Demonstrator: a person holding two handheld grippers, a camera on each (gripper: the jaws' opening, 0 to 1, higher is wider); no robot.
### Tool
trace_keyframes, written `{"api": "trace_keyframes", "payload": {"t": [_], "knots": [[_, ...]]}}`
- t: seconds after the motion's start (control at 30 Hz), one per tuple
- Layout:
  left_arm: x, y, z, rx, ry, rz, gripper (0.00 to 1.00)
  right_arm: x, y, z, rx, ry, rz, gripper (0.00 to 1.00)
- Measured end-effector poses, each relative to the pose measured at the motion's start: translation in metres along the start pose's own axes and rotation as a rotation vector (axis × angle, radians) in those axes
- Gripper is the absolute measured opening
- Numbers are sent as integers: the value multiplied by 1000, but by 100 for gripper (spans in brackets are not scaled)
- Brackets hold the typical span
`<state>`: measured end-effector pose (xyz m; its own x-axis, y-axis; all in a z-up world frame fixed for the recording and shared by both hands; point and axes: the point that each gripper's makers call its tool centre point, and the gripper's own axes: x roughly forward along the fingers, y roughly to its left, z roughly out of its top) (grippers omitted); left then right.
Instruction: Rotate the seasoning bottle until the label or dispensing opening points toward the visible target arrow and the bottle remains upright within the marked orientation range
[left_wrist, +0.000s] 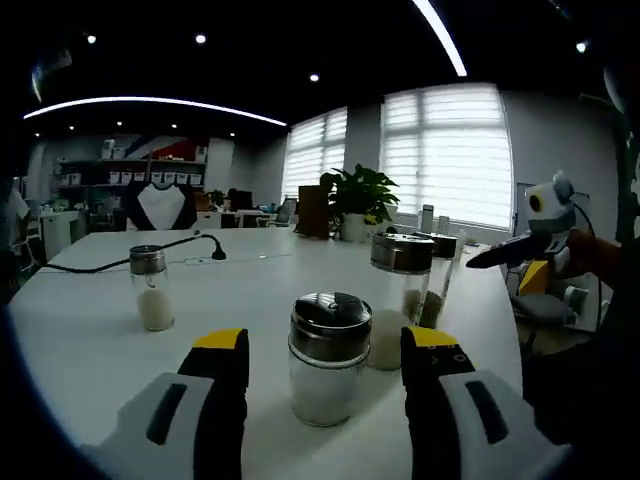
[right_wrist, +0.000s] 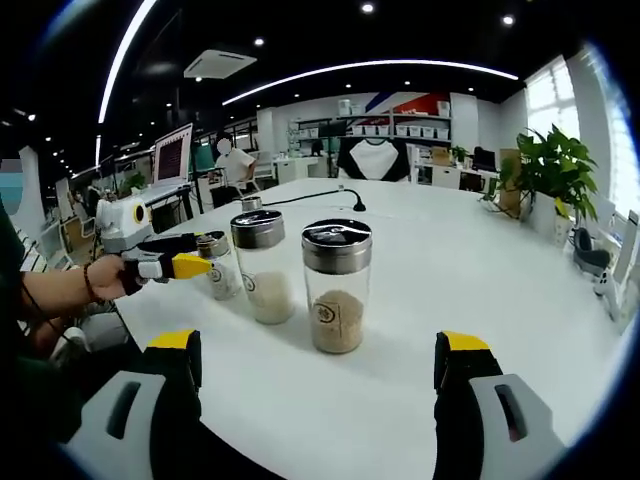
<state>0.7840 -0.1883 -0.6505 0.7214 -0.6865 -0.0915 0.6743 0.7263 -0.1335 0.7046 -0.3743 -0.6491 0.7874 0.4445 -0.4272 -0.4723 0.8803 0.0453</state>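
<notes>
A seasoning bottle (left_wrist: 328, 365) with a steel shaker lid and white contents stands upright on the white table (left_wrist: 90, 340). It sits between the yellow-tipped jaws of my left gripper (left_wrist: 328, 343), which is open with a gap on each side. Just behind it stand a taller bottle (left_wrist: 400, 290) and a third bottle (left_wrist: 441, 268). My right gripper (right_wrist: 318, 348) is open and holds nothing; a bottle of brown seasoning (right_wrist: 337, 288) stands upright ahead of it. Beside that are a white-filled bottle (right_wrist: 262, 265) and a smaller bottle (right_wrist: 219, 265), with the left gripper (right_wrist: 178, 266) next to the smaller one.
A small bottle (left_wrist: 152, 288) stands apart at the left. A black cable (left_wrist: 150, 252) runs across the far table. A potted plant (left_wrist: 355, 200) sits at the far edge. A person's hand (right_wrist: 100, 278) holds the left gripper at the table's edge.
</notes>
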Motion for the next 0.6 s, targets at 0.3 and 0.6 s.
{"api": "trace_keyframes", "payload": {"t": [0.3, 0.6], "knots": [[0, 2, 0, 2, -5, 169, 63, 2, 3, 1, 4, -2, 7, 99], [6, 1, -4, 38, -7, 270, 61, 3, 4, -1, 7, 5, 13, 99]]}}
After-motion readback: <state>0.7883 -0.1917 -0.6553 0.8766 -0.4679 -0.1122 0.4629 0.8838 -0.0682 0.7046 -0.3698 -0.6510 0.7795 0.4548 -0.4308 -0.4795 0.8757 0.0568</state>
